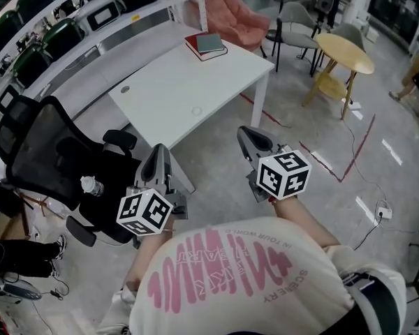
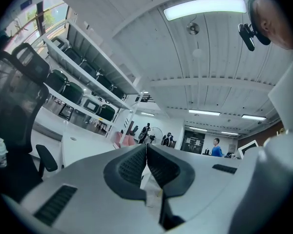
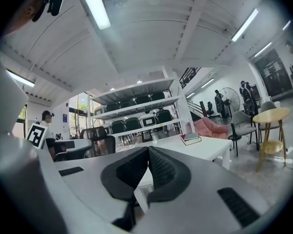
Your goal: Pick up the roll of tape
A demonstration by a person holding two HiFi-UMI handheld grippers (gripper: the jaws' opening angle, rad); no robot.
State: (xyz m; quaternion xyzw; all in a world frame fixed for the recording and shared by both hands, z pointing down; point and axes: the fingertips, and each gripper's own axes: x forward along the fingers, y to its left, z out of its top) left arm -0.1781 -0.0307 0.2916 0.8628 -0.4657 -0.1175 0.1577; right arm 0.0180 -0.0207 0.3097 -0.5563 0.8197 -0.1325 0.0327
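Note:
A small pale ring, the roll of tape (image 1: 197,110), lies flat on the white table (image 1: 167,82) near its front right edge. Both grippers are held out level over the floor, short of the table. My left gripper (image 1: 159,149) is shut with nothing between its jaws; in the left gripper view (image 2: 146,146) its ribbed pads meet. My right gripper (image 1: 246,132) is also shut and empty, its pads touching in the right gripper view (image 3: 148,150). The tape lies ahead of and between the two grippers. It cannot be made out in either gripper view.
A red and green stack of books (image 1: 207,45) lies at the table's far corner. A black office chair (image 1: 49,152) with a bottle (image 1: 91,185) on its seat stands left. A round yellow table (image 1: 343,53), grey chair (image 1: 297,26) and pink armchair (image 1: 241,16) stand beyond. Shelving (image 1: 70,26) runs along the left.

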